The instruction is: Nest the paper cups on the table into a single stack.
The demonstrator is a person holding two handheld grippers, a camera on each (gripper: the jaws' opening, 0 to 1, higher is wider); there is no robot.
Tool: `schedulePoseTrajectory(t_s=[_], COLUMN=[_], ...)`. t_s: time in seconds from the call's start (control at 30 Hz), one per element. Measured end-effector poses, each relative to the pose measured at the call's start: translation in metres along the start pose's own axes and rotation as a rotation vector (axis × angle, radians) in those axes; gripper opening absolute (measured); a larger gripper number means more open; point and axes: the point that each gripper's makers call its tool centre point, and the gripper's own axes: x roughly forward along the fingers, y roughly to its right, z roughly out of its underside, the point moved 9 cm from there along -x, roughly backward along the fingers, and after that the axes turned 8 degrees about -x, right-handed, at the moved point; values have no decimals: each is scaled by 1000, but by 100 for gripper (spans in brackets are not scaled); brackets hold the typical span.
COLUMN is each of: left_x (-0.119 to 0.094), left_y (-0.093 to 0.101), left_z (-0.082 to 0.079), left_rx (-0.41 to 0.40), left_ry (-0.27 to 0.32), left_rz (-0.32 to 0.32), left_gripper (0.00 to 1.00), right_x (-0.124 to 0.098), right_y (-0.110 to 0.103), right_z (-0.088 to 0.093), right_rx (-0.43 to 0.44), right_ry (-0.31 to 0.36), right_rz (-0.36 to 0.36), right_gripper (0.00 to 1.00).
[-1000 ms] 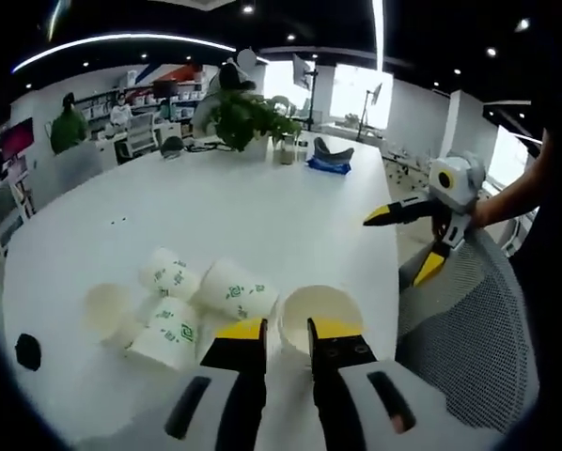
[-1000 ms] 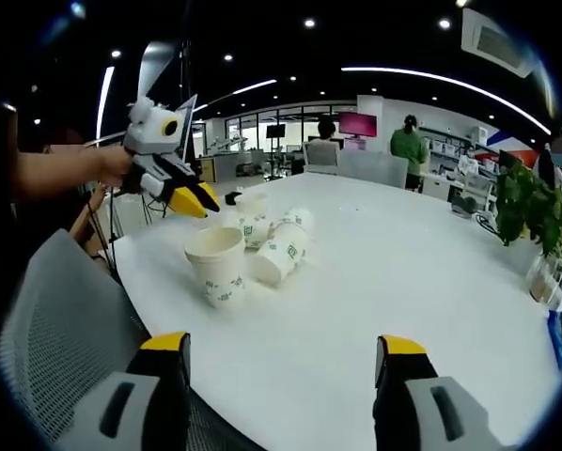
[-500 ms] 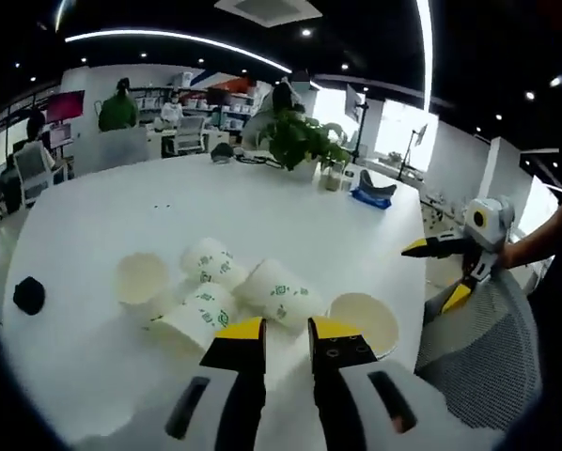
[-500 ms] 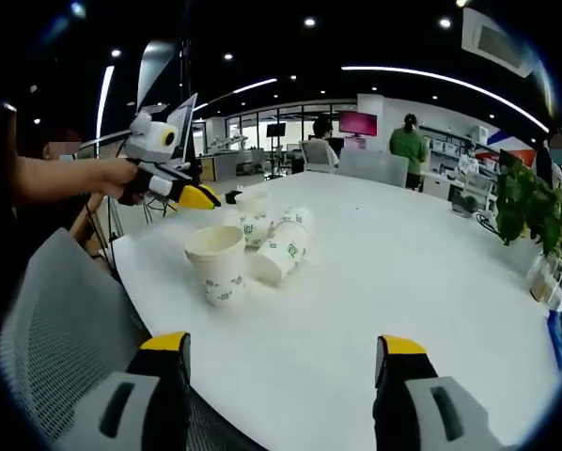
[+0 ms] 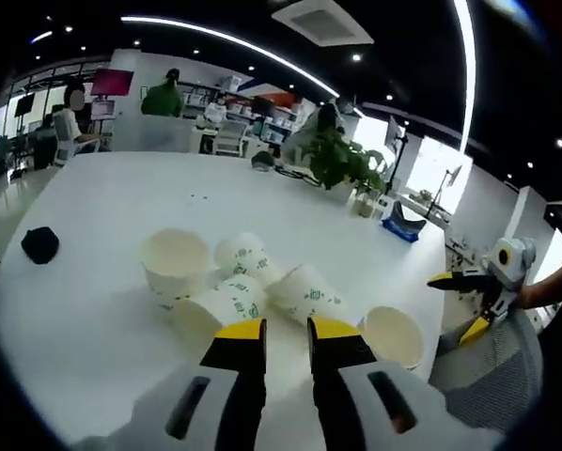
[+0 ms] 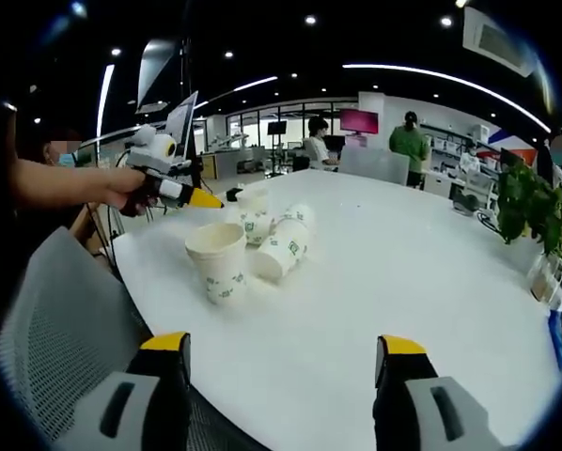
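Office lights ring a broad white round surface (image 5: 93,310). At the bottom centre of the left gripper view, the left claw (image 5: 286,329) has its yellow tips nearly together, empty, aimed at the cluster just beyond: white paper cups with green print (image 5: 262,287), several tipped on their sides, one upright (image 5: 175,266) at centre left, another upright (image 5: 394,334) at lower right. The right claw (image 6: 286,349) is spread wide, empty, well back, probably waiting to steady a cup.

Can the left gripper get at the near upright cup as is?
Probably yes. The upright cup stands apart from the lying cups, mouth up, just beside the left gripper, nothing between them. Its jaws look nearly closed and would need opening.
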Motion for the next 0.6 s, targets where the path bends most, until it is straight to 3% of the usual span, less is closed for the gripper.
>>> schedulePoseTrajectory(t_s=[0.3, 0.6], left_x=[1, 7], left_y=[-25, -33], left_z=[4, 14], left_rx=[-61, -197], left_ry=[60, 115], left_rz=[-100, -118], left_gripper=[16, 14], right_x=[0, 0], right_y=[0, 0], right_z=[0, -1], right_rx=[0, 1], right_ry=[-3, -2], right_rz=[-1, 5], right_gripper=[81, 81])
